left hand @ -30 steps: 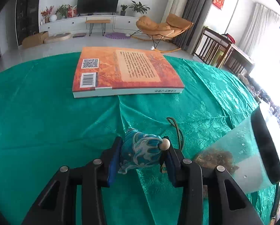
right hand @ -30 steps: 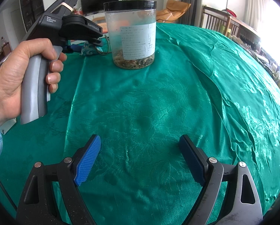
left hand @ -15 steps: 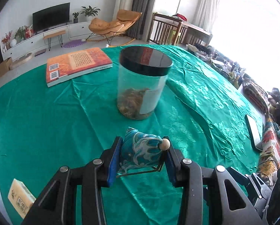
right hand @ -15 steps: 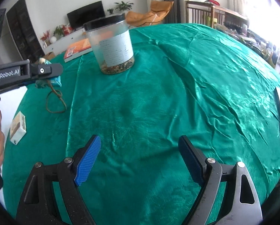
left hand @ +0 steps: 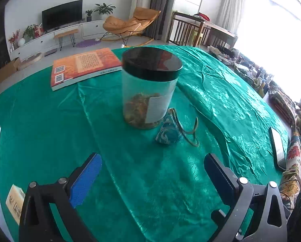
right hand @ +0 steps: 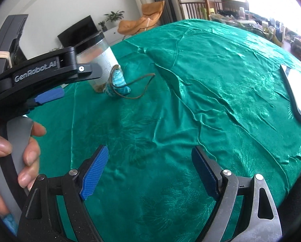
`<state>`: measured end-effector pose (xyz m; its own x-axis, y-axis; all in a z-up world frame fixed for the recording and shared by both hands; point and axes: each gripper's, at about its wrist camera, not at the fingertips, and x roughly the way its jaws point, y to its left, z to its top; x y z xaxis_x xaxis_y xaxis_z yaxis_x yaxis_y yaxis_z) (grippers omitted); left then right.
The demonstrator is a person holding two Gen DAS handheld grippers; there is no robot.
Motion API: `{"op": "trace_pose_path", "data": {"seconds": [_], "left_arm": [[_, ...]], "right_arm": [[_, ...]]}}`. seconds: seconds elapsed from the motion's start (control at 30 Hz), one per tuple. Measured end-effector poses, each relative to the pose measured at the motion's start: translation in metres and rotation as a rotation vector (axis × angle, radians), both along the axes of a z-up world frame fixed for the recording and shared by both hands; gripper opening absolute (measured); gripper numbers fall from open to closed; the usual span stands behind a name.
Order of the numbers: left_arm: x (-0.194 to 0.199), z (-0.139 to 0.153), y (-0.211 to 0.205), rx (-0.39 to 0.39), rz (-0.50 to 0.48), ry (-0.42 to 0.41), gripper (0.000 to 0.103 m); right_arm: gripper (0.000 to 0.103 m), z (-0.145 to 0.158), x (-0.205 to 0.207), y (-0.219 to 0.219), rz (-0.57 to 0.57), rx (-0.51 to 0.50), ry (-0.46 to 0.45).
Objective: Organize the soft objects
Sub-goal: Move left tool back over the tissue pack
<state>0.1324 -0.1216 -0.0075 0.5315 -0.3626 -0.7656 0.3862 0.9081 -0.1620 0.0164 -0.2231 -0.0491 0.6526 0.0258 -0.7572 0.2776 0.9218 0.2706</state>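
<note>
A small blue-and-white patterned soft pouch with a brown cord lies on the green tablecloth, just right of a clear jar with a black lid. My left gripper is open and empty, hovering in front of the pouch. In the right wrist view the pouch lies beside the jar. The left gripper shows there at the left with a blue pad in sight. My right gripper is open and empty over bare cloth nearer the table's front.
An orange book lies behind the jar. A small cardboard box sits at the table's left edge. A dark-rimmed flat device lies at the right edge; it also shows in the right wrist view. The cloth is wrinkled.
The left gripper has opened and let go of the pouch, which now lies on the cloth next to the jar. The left gripper has drawn back from it. The right gripper stays open.
</note>
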Motion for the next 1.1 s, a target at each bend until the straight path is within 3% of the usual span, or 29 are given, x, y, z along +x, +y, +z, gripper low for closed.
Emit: {"op": "trace_pose_path", "data": {"seconds": [0.2,0.33,0.5,0.6,0.93,1.1], "left_arm": [[-0.09,-0.002,0.075,0.058,0.078,-0.051,0.101],[-0.126,-0.017,0.123,0.087,0.156,-0.005,0.101],[-0.116,-0.028,0.167,0.146,0.328,0.041,0.101],[-0.105,-0.031,0.173,0.188,0.379,0.043,0.101],[-0.083,-0.029,0.155,0.305,0.376,0.005,0.101],[-0.076,-0.03,0.152,0.318,0.38,0.003,0.101]], "right_arm": [[0.087,-0.004,0.003,0.007,0.012,-0.023,0.034],[0.088,-0.004,0.003,0.012,0.019,-0.05,0.045],[0.088,-0.006,0.009,0.013,0.025,-0.098,0.063],[0.088,-0.007,0.01,0.015,0.028,-0.122,0.071],[0.088,-0.01,0.013,0.021,0.037,-0.174,0.092],[0.088,-0.01,0.014,0.022,0.038,-0.181,0.095]]}}
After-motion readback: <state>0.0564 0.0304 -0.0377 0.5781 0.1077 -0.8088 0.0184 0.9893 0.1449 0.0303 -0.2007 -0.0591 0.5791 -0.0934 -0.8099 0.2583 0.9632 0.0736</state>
